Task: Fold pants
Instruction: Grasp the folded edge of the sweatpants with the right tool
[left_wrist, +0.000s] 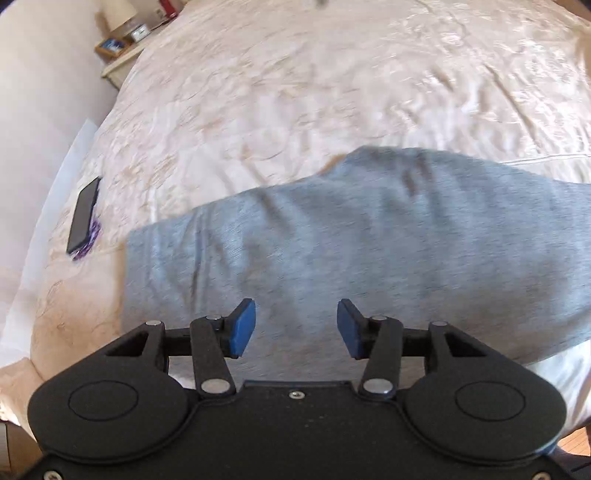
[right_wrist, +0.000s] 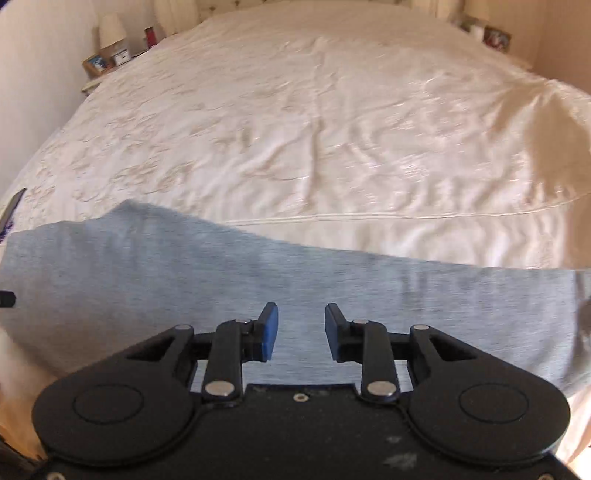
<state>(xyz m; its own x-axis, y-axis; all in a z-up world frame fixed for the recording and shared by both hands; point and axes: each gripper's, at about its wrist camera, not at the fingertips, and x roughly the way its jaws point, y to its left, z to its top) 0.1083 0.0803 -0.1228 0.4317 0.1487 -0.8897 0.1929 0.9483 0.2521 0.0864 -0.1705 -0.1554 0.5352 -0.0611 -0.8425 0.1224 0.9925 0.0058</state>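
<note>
Two tools hover released above grey pants (left_wrist: 369, 240) spread lengthwise across the near edge of a cream bedspread (left_wrist: 332, 81). Left tool (left_wrist: 296, 326) and right tool (right_wrist: 301, 331) both show blue pads apart, nothing between. Dark phone (left_wrist: 84, 214) lies left of the pants.

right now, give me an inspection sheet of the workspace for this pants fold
surface: cream bedspread, wrinkled, on a bed
job's things: grey pants laid flat across the near edge of the bed, lengthwise from side to side
clutter: dark phone on the bed to the left of the pants, apart from them
grippers: left gripper open above the pants, nothing between its jaws; right gripper open above the pants, nothing held
cables: nothing seen
surroundings: nightstand with a lamp at the far left; framed picture at the far right
</note>
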